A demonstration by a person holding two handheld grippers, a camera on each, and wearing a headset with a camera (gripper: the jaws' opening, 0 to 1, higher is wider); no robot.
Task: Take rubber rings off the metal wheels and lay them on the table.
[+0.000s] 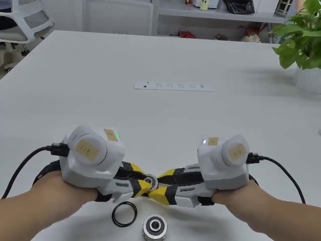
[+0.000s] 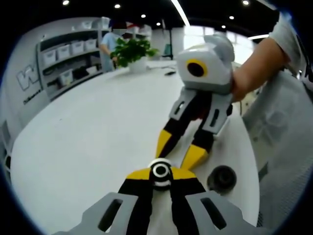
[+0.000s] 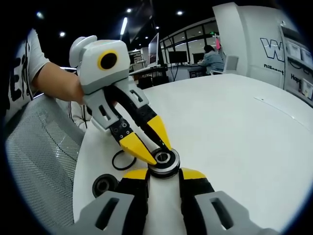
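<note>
Pinching at the rim of a small metal wheel (image 3: 164,162), my left gripper (image 3: 159,152) points in from the left. Its two yellow-tipped fingers are drawn close together, one tip on the wheel's near edge and the other just behind it. Whether they nip the dark band around the wheel or the metal itself, I cannot tell. My left hand (image 1: 67,191) wraps the grey gripper body from behind, with a black cable trailing off to the left.

The metal wheel sits in the middle, right in front of me, at the spot where both grippers meet nose to nose over the white table (image 1: 200,130).

Below that spot, on the table edge nearest me, a loose rubber ring (image 1: 114,215) lies flat, a thin black loop. Just to its right, near but not touching, rests a second wheel (image 1: 155,227). It is silvery with a dark centre and lies with its hole facing up.

Further right is my right gripper (image 2: 172,159), pointing in toward the left one. Its fingers are partly spread, with one yellow tip on each side of the metal wheel. In the right gripper view the wheel spans the gap between them, but I cannot tell whether the tips actually press on it.

Well beyond the grippers, a white power strip (image 1: 173,86) lies across the middle of the table. At the far right corner, the green leaves of a potted plant (image 1: 301,35) hang over the table.
</note>
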